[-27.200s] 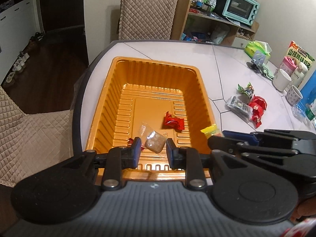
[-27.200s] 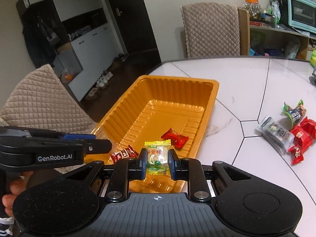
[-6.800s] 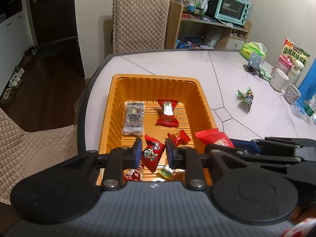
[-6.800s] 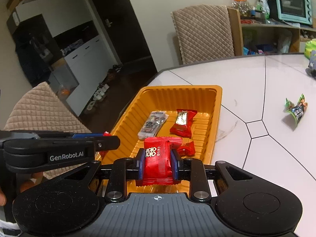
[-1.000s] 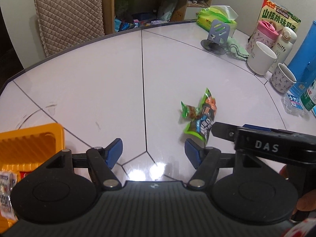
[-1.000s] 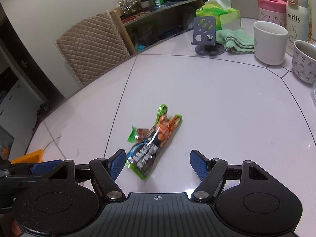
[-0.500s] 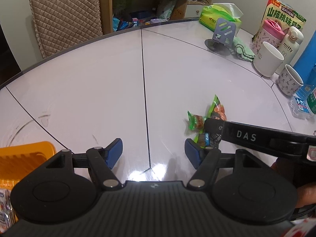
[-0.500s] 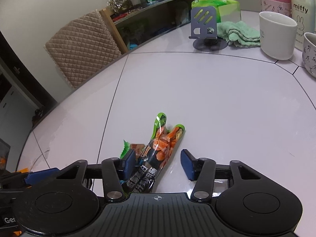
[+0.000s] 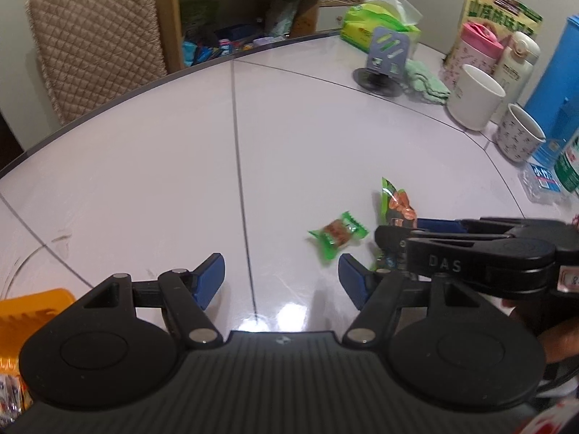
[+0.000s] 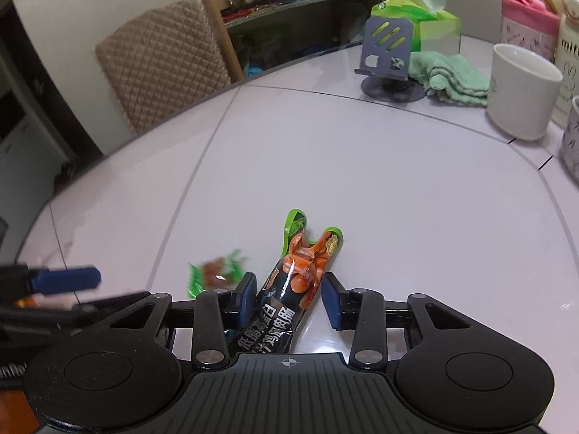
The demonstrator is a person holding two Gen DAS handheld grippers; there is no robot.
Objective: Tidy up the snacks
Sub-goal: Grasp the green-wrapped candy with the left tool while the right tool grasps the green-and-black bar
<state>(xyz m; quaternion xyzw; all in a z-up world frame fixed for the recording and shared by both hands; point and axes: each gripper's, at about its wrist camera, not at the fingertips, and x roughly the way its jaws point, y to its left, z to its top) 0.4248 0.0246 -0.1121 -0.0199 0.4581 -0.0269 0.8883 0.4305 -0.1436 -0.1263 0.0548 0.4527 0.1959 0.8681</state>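
A long green and black sausage pack (image 10: 300,271) lies on the white table (image 10: 398,188), between the fingers of my right gripper (image 10: 288,289). The jaws are closing, and both blue pads touch the pack's sides. A small green candy (image 10: 217,269) lies blurred just left of it. In the left wrist view the candy (image 9: 338,233) sits ahead and right of my left gripper (image 9: 280,271), which is open over bare table. The right gripper (image 9: 405,235) covers the near end of the pack (image 9: 396,204). A corner of the orange tray (image 9: 32,307) shows at the lower left.
At the table's far right stand a grey phone stand (image 10: 389,58), a green cloth (image 10: 450,77), a white mug (image 10: 521,90), a patterned cup (image 9: 519,133), bottles and a blue container (image 9: 553,72). A quilted chair (image 10: 163,61) and a cluttered shelf stand behind the table.
My right gripper's jaws have closed in from wide open onto the sausage pack. The small green candy has slid away from the pack, to the left. The left gripper stays open.
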